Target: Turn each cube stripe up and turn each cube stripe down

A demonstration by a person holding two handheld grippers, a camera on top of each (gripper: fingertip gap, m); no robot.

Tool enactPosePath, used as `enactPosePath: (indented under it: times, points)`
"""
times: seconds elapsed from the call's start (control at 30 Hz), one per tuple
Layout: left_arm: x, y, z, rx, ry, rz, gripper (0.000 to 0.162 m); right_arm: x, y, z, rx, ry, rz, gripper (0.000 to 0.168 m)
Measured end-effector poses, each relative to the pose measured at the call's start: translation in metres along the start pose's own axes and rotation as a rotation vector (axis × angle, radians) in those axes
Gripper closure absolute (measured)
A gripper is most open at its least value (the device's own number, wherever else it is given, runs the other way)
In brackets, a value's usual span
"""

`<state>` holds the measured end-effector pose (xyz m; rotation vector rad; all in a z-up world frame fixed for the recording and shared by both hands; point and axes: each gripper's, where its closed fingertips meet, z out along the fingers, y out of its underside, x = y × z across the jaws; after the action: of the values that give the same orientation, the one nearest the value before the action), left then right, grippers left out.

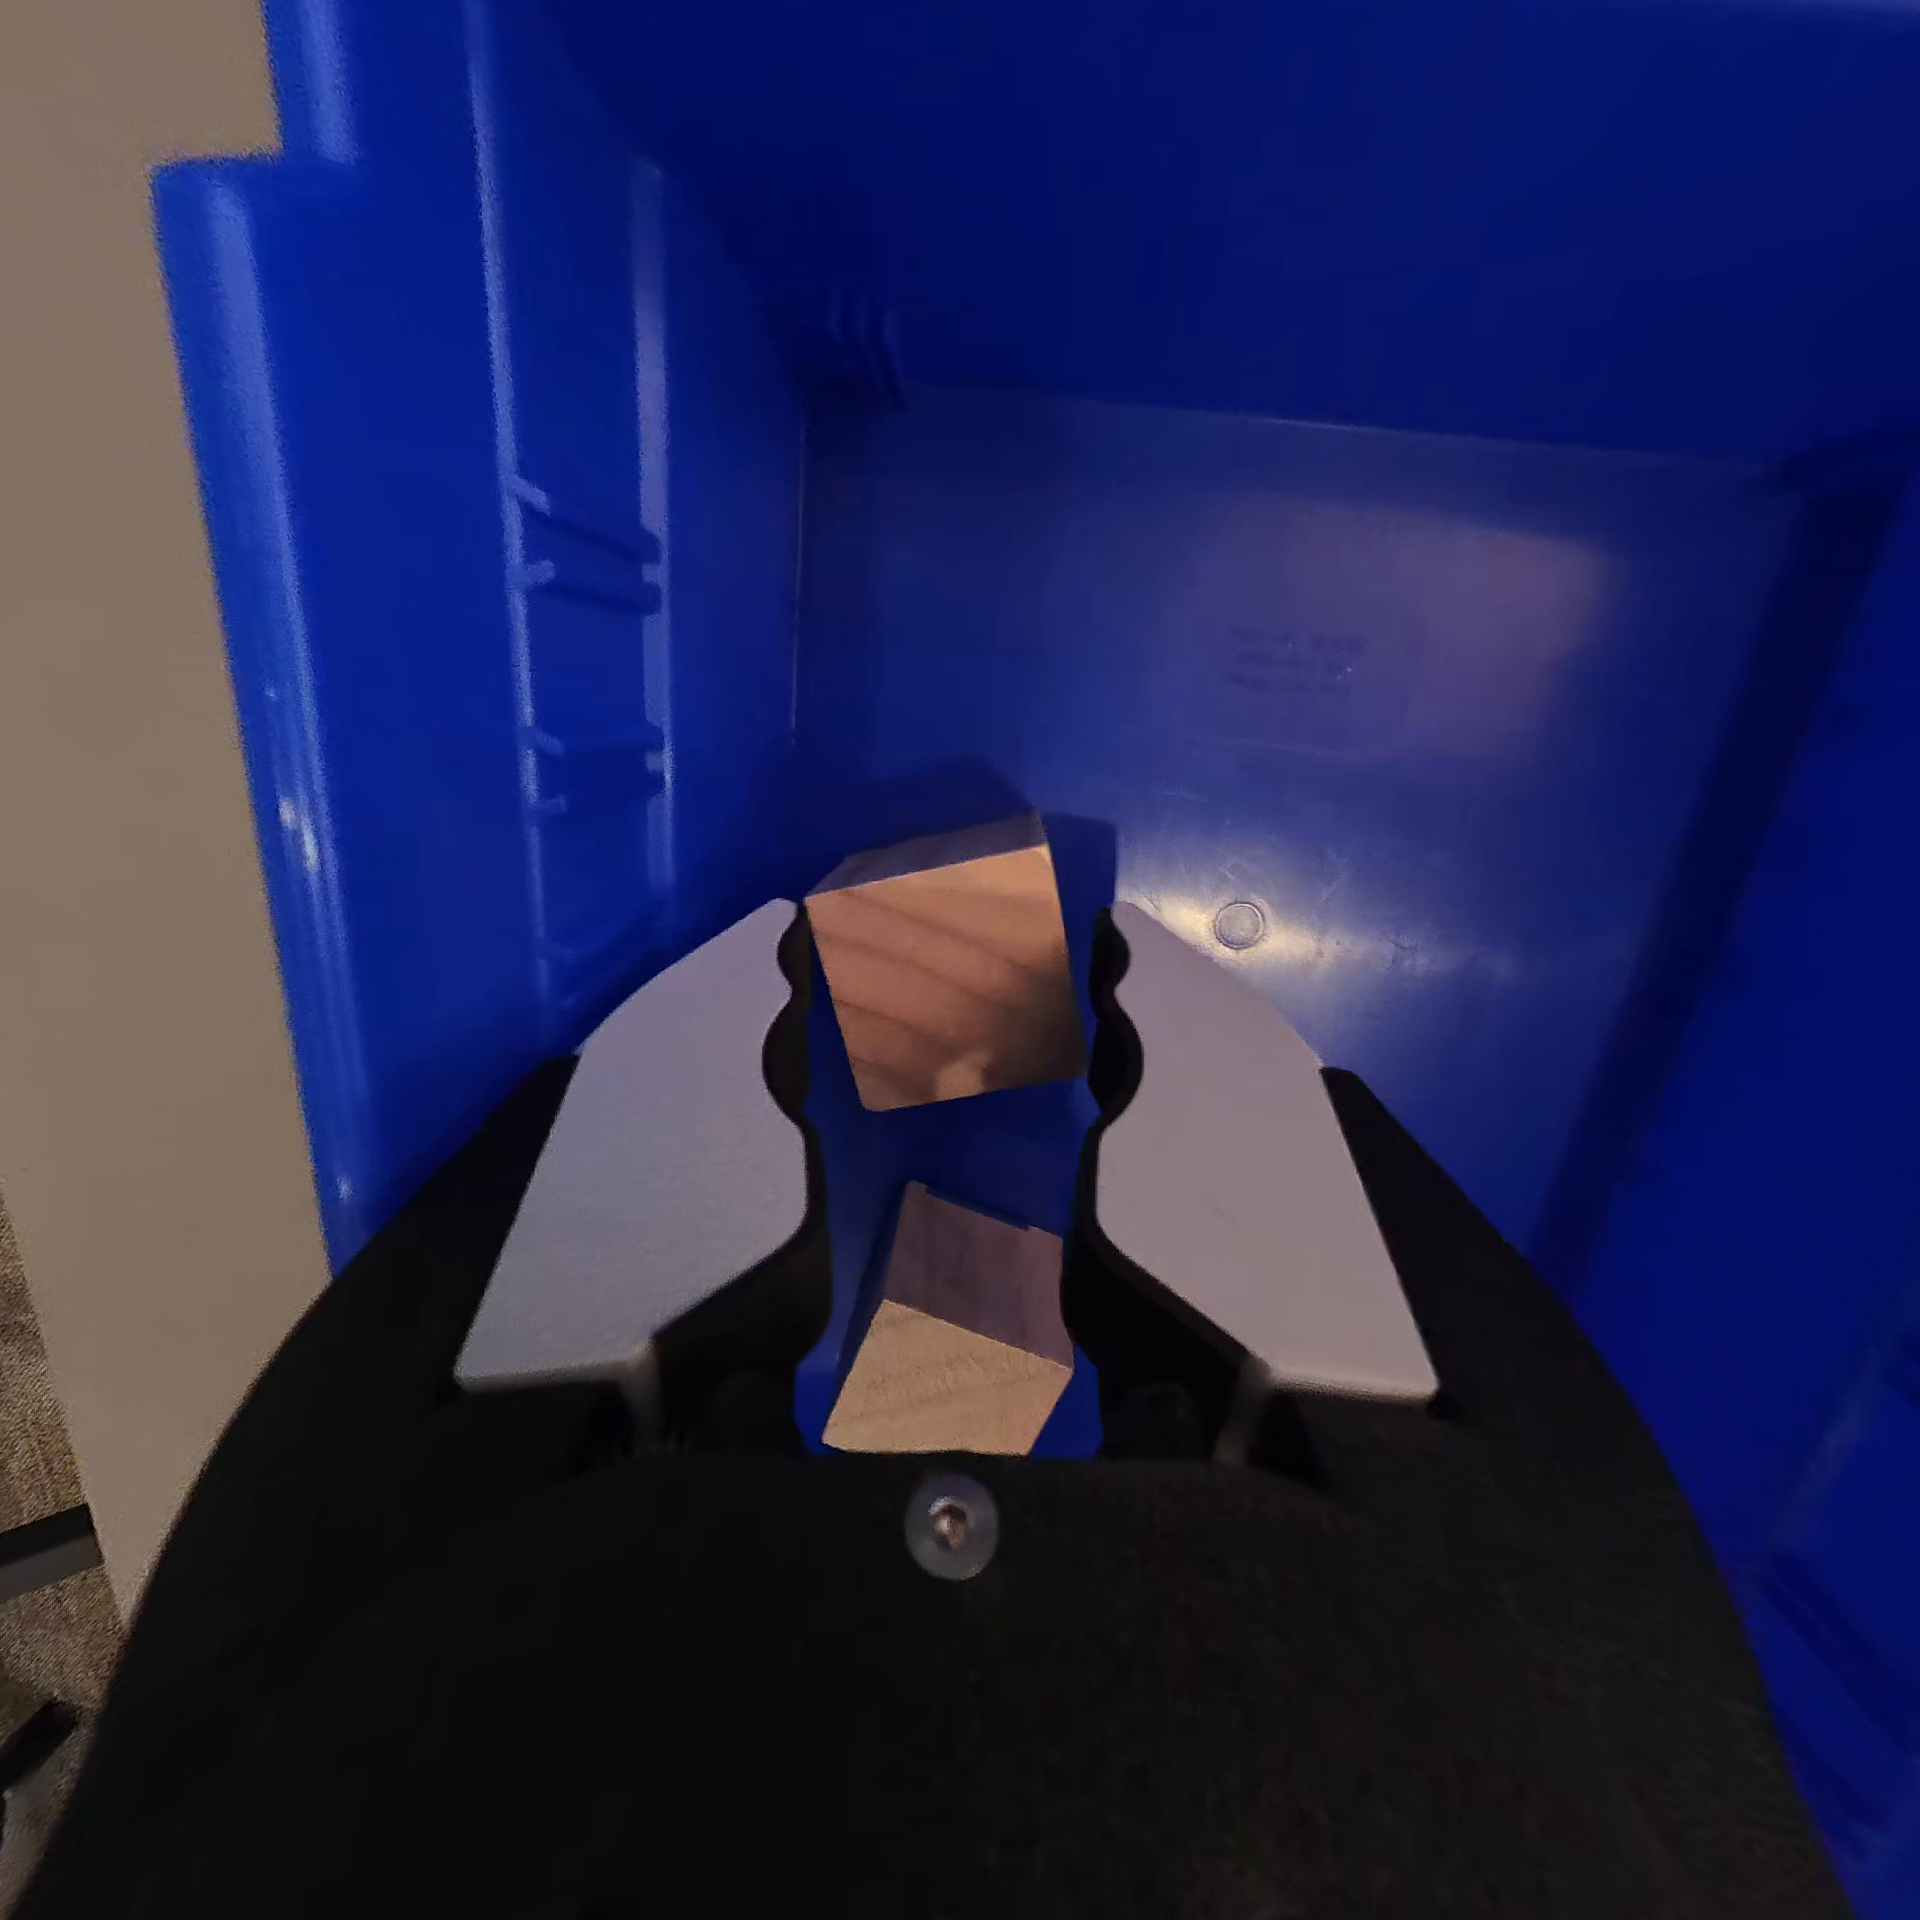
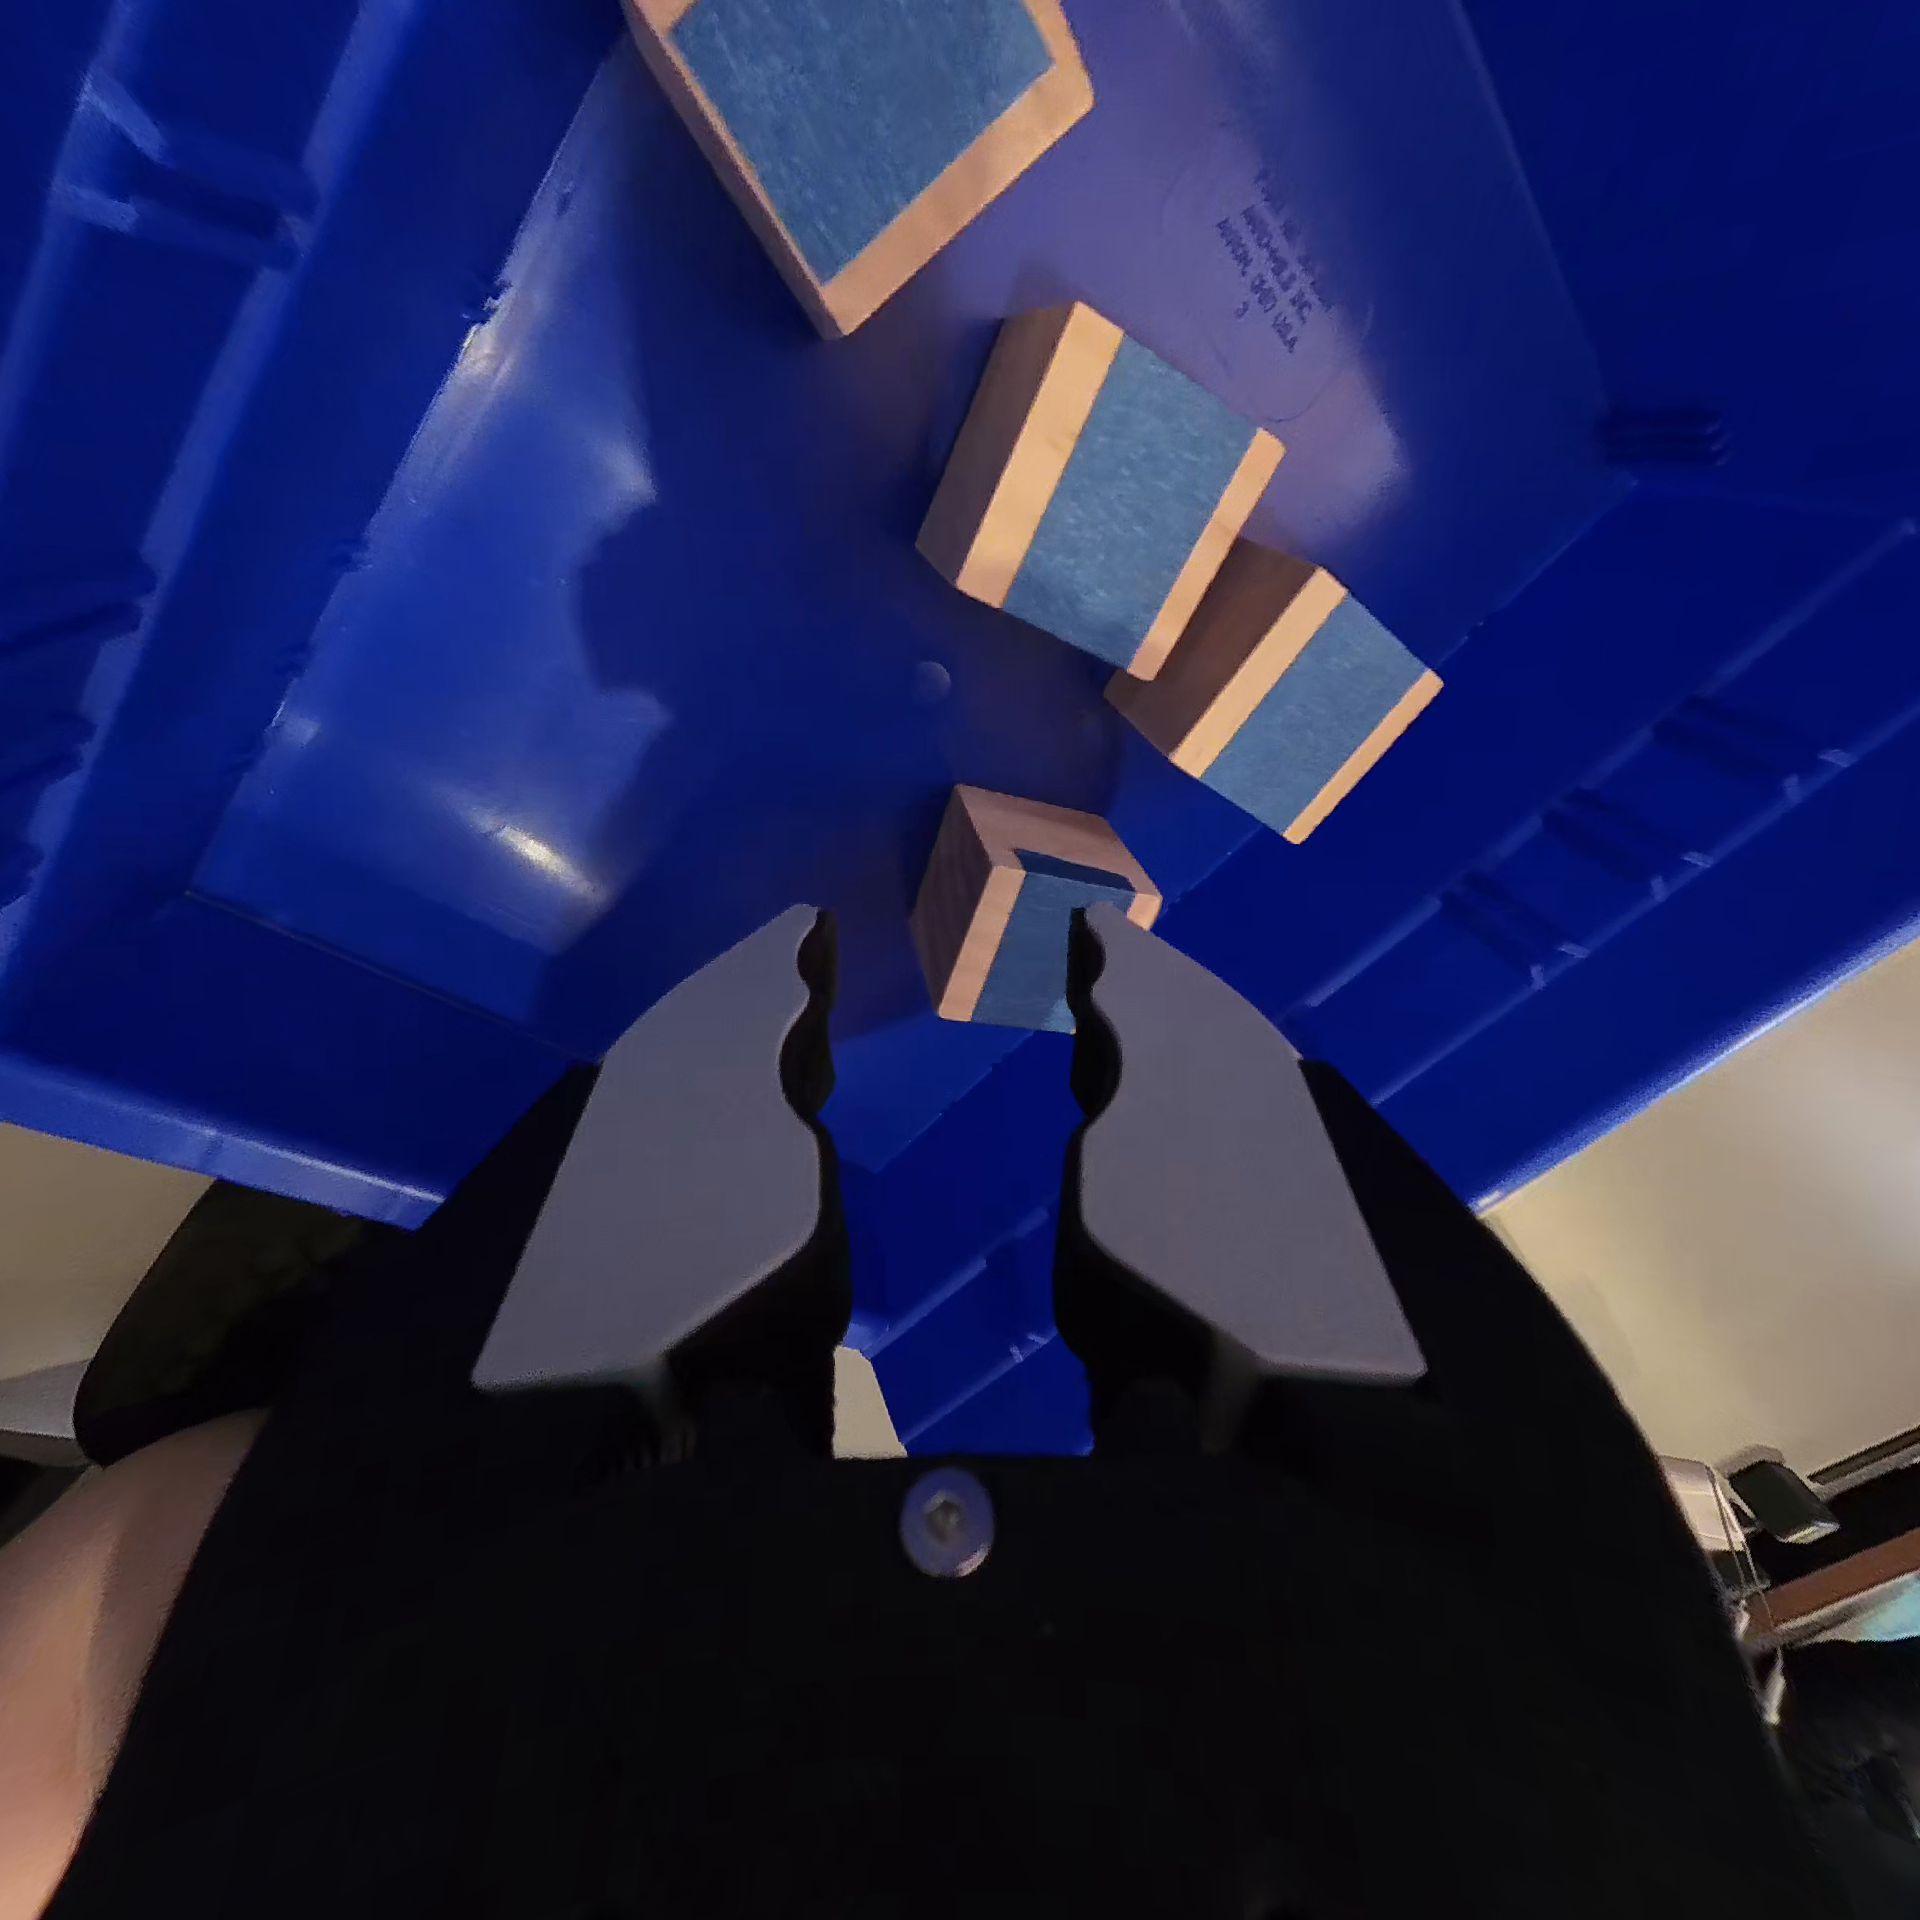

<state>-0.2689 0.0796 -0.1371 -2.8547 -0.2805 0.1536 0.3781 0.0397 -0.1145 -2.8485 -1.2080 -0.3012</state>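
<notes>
- In the left wrist view, a plain wooden cube [image 1: 940, 982] is seen between the fingertips of the left hand-held gripper [image 1: 945, 935]; no stripe is shown on its visible faces.
- The jaws stand a little wider than this cube, and a narrow gap is seen at each side, so the left hand-held gripper is parted and nothing is clamped.
- A second wooden cube [image 1: 951, 1351] lies nearer to the camera, between the finger bases, also on the floor of the blue bin [image 1: 1351, 831].
- In the right wrist view, four cubes with a blue stripe are seen on the bin floor [image 2: 520, 623].
- The nearest striped cube [image 2: 997, 914] is just beyond the tips of the right hand-held gripper [image 2: 951, 920], partly hidden by one fingertip [image 2: 1117, 940].
- The right jaws are apart and hold nothing.
- Two middle striped cubes [image 2: 1112, 499] [image 2: 1288, 696] touch at a corner, stripes facing the camera.
- The farthest cube [image 2: 862, 135] is cut by the upper edge.
- A pale tabletop [image 2: 1662, 1195] is seen beside the bin.
</notes>
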Motion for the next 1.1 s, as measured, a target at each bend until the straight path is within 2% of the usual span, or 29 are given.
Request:
enactPosePath:
  times: [0.3, 0.47, 0.57, 0.7, 0.77, 0.87, 0.93, 1.03, 1.1]
  points:
    - [0.008, 0.004, -0.004, -0.028, 0.004, 0.095, 0.115, 0.003, -0.001, -0.005, 0.013, 0.027, 0.007, 0.123]
    - [0.021, -0.007, -0.038, 0.081, 0.066, 0.134, 0.115, 0.016, -0.001, -0.023, 0.067, 0.105, 0.078, 0.124]
    - [0.05, -0.016, -0.087, 0.238, 0.284, 0.155, 0.115, 0.027, -0.006, -0.047, 0.148, 0.195, 0.129, 0.125]
    - [0.111, -0.023, -0.185, 0.56, 0.748, 0.271, 0.115, 0.015, -0.023, -0.09, 0.306, 0.287, 0.107, 0.124]
    - [0.138, -0.009, -0.225, 0.617, 0.971, 0.336, 0.115, -0.005, -0.036, -0.113, 0.385, 0.341, 0.036, 0.124]
    - [0.179, 0.021, -0.271, 0.608, 1.295, 0.463, 0.116, -0.051, -0.08, -0.159, 0.647, 0.38, -0.115, 0.118]
    - [0.204, 0.039, -0.29, 0.564, 1.451, 0.532, 0.116, -0.111, -0.12, -0.193, 0.936, 0.266, -0.293, 0.095]
    - [0.241, 0.061, -0.298, 0.474, 1.569, 0.618, 0.116, -0.206, -0.151, -0.241, 1.376, 0.025, -0.499, 0.087]
    - [0.261, 0.075, -0.301, 0.406, 1.633, 0.651, 0.116, -0.229, -0.162, -0.25, 1.527, 0.059, -0.51, 0.085]
